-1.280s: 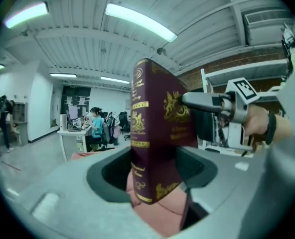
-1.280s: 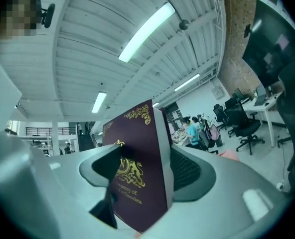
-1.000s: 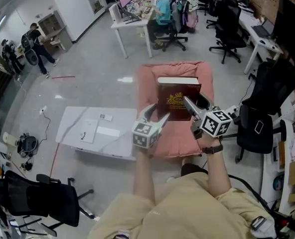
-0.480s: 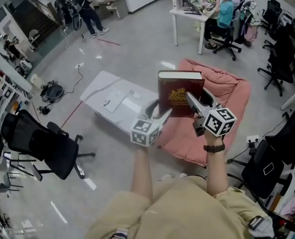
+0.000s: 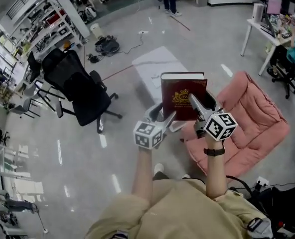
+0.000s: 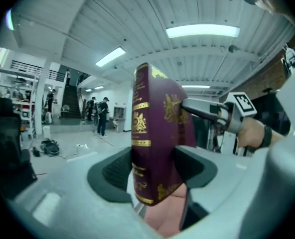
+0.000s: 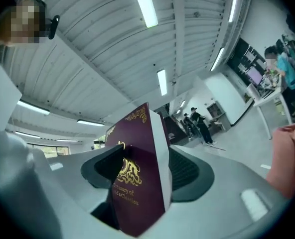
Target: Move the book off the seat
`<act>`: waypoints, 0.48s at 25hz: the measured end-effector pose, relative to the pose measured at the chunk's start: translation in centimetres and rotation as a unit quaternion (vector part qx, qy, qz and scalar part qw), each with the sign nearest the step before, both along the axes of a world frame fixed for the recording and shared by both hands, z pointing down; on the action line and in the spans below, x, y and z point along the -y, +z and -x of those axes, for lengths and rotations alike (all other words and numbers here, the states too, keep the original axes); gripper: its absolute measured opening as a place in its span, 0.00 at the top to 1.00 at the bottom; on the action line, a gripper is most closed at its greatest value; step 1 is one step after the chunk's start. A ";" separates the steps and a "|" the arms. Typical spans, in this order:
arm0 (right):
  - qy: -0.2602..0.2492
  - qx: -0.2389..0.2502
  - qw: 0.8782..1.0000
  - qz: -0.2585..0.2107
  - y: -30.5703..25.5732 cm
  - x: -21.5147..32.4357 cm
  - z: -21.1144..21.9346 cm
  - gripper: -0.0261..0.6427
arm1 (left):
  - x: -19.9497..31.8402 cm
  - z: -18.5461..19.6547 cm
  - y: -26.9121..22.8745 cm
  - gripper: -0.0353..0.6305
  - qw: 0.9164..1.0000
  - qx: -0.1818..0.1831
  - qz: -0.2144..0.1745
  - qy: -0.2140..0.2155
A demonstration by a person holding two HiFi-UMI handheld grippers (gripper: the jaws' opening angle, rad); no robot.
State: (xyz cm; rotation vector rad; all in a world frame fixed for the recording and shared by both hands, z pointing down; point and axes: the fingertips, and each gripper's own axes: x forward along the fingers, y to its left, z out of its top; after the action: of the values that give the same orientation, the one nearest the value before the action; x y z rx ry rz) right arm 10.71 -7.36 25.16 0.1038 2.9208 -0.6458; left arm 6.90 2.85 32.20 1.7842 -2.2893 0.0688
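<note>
Thick maroon hardback book [image 5: 183,96], gilt-stamped cover, held upright. Left gripper [image 5: 163,117] and right gripper [image 5: 197,103] both pinch it, beside the padded pink seat [image 5: 254,116].

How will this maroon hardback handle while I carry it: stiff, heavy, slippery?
Probably stiff: the book stands upright with flat hard covers. It is likely heavy for its size, being thick, which may be why both the left gripper and right gripper clamp it. The smooth cover may slip if either grip loosens.
</note>
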 end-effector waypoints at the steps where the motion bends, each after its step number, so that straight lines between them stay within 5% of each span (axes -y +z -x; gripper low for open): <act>1: -0.024 0.003 1.000 -0.002 0.0 -1.0 1.0 0.54 | -1.2 0.6 0.0 0.55 1.000 0.004 -0.001 -0.019; 12: -0.155 0.025 0.987 -0.009 5.3 -12.6 14.5 0.54 | -13.2 11.8 5.3 0.56 0.989 0.037 -0.016 -0.143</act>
State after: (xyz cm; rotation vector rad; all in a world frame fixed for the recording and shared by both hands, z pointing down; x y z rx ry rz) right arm -3.77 5.19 30.44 0.5783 2.8859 -0.6460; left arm -4.95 16.08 37.47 1.4701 -2.5880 0.0466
